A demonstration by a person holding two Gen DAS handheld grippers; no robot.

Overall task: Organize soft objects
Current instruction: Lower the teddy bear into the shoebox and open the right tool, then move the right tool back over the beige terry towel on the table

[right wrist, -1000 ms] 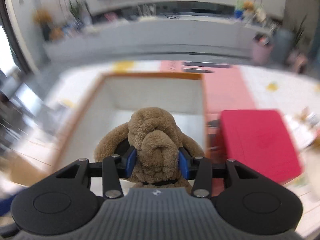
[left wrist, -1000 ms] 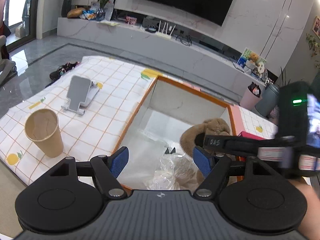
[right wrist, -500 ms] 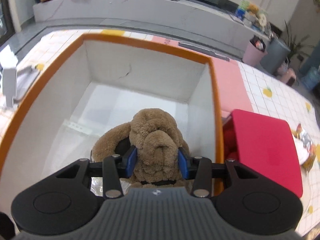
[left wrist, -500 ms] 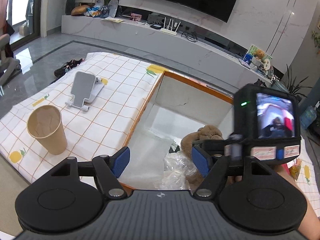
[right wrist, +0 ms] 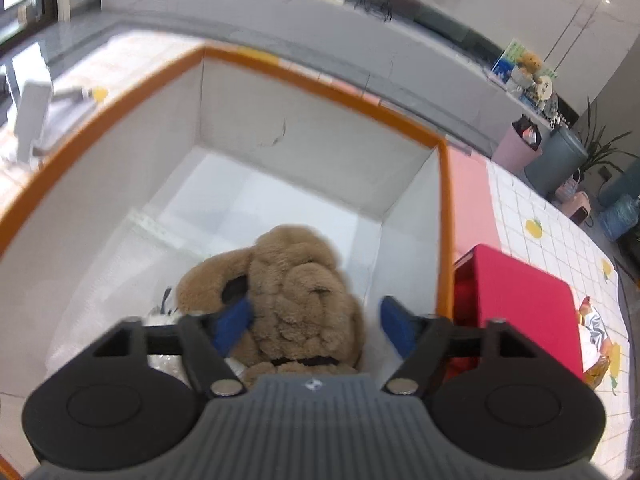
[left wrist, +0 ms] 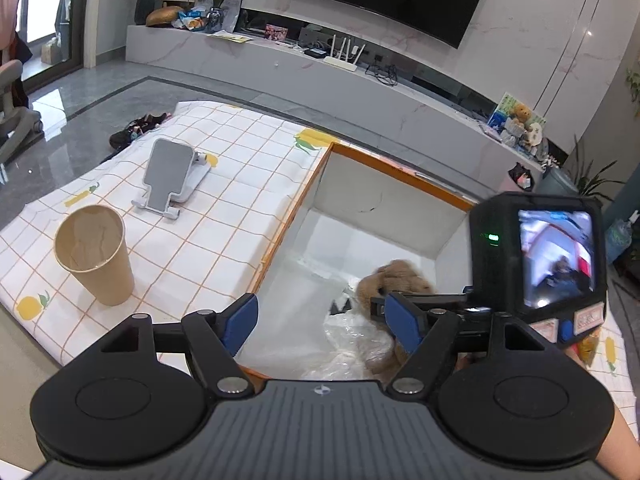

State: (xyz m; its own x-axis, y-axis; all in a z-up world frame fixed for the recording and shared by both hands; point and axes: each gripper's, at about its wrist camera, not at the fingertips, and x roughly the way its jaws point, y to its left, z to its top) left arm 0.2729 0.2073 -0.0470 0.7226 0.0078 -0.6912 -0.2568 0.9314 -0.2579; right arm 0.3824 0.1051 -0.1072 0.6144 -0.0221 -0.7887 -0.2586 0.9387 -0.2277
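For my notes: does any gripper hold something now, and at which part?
Nothing is held. The right gripper is opening around the plush dog; one pad is clear of it. The left gripper is open, empty.

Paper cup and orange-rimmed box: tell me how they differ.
The paper cup is round, tan and narrow; the orange-rimmed box is rectangular, white-walled and far wider. The paper cup looks empty; the orange-rimmed box holds a brown plush toy and crinkled clear plastic. Both sit open-topped on the checked cloth.
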